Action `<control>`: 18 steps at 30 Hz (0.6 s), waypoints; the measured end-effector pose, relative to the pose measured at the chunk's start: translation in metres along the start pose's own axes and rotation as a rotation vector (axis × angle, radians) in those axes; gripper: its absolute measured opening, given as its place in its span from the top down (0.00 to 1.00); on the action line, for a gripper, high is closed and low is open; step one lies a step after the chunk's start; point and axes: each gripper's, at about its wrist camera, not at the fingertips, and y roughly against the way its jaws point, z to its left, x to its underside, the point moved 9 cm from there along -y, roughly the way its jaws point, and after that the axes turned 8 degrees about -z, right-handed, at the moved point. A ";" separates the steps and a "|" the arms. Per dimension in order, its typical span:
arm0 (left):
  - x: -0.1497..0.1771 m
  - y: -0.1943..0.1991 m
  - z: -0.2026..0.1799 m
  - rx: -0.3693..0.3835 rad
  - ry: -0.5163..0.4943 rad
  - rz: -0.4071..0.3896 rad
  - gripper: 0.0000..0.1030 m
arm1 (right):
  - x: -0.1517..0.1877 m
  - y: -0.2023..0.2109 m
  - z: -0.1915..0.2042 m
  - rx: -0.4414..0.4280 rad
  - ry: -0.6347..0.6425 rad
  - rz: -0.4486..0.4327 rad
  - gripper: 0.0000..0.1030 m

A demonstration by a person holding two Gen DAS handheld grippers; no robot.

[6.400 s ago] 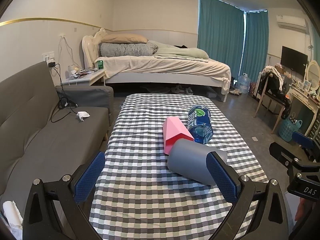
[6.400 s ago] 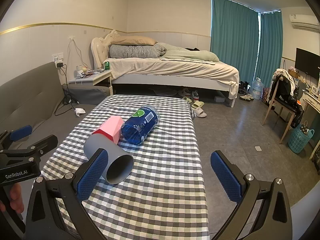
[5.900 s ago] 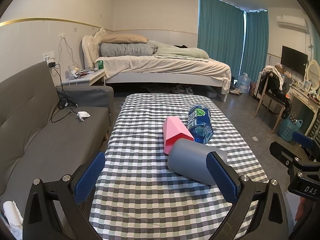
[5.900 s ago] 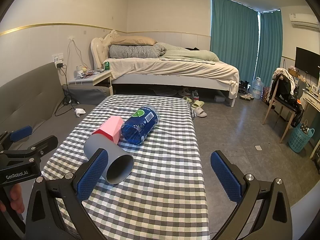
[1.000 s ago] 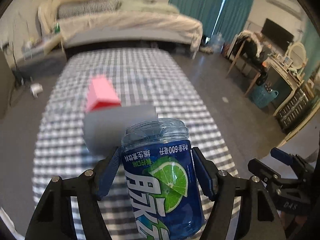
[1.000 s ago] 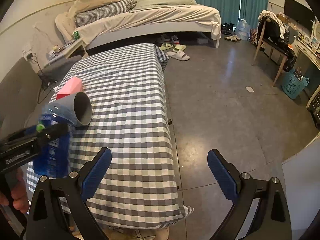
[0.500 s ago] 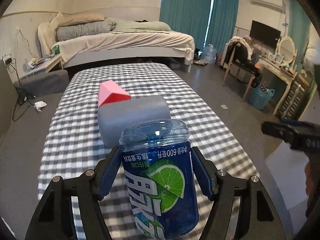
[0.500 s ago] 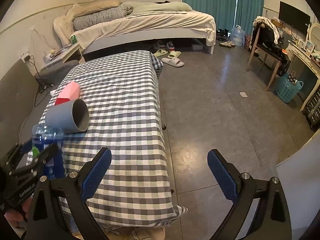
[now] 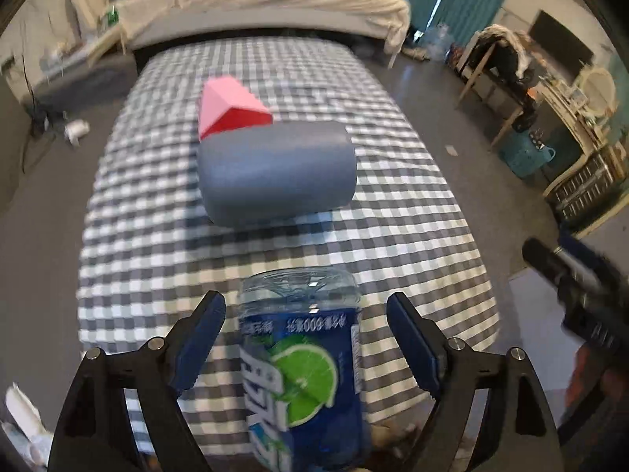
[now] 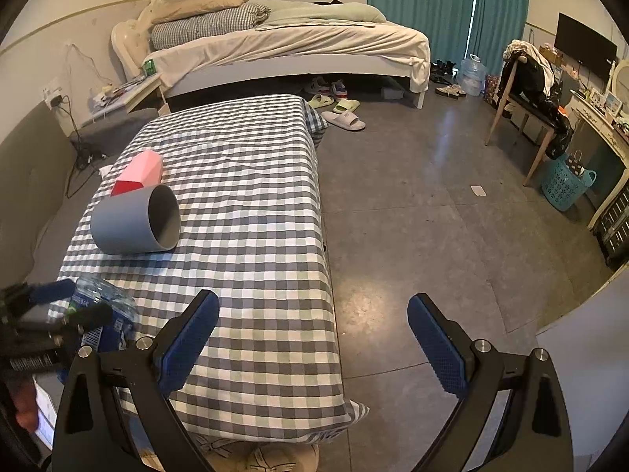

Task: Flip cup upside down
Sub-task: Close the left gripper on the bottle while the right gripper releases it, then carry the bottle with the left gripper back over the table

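Fingers of the left gripper point(image 9: 302, 338) are standing spread to either side of a blue plastic bottle-cup with a lime-slice label point(image 9: 300, 362), with a gap showing between each blue pad and the cup, so the claw is released and not pressing on it. That cup is standing with its label text inverted at the near edge of the table covered in grey-and-white checked cloth point(image 9: 412, 236); whether its base is resting on the cloth I cannot tell. Beyond it a grey cylindrical plastic cup point(image 9: 275, 171) is lying on its side, its open mouth facing right, touching a pink angular cup point(image 9: 230, 106) lying behind it. Off to the right, the right gripper point(image 10: 312, 344) is hanging wide open and empty over the table's corner and the grey floor point(image 10: 432, 204).
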 end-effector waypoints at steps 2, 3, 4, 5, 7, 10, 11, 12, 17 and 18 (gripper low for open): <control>0.005 -0.009 0.003 -0.023 0.002 0.063 0.19 | 0.001 0.000 -0.002 0.001 -0.006 0.002 0.06; 0.010 -0.016 0.004 -0.023 0.007 0.108 0.24 | 0.001 0.000 -0.003 0.001 -0.009 0.003 0.06; 0.013 -0.020 0.003 -0.015 0.018 0.136 0.28 | 0.001 -0.001 -0.004 0.000 -0.012 0.005 0.06; 0.012 -0.022 0.003 -0.005 0.024 0.140 0.28 | 0.002 -0.001 -0.004 0.000 -0.012 0.006 0.06; 0.007 -0.018 -0.001 0.025 0.027 0.116 0.29 | 0.002 -0.001 -0.004 -0.004 -0.012 0.005 0.06; -0.010 -0.001 -0.005 0.063 0.020 -0.012 0.29 | 0.002 -0.003 -0.005 -0.006 -0.011 0.008 0.06; -0.016 0.006 -0.008 0.083 0.010 -0.077 0.29 | 0.002 -0.004 -0.005 -0.006 -0.012 0.009 0.06; -0.020 0.013 -0.009 0.089 -0.002 -0.136 0.29 | 0.002 -0.004 -0.005 -0.007 -0.012 0.008 0.06; -0.017 0.027 -0.007 0.018 -0.109 -0.423 0.29 | 0.000 -0.002 -0.007 0.010 -0.004 -0.010 0.06; -0.008 0.027 -0.006 0.008 -0.141 -0.481 0.29 | 0.000 -0.001 -0.008 0.013 -0.003 -0.013 0.06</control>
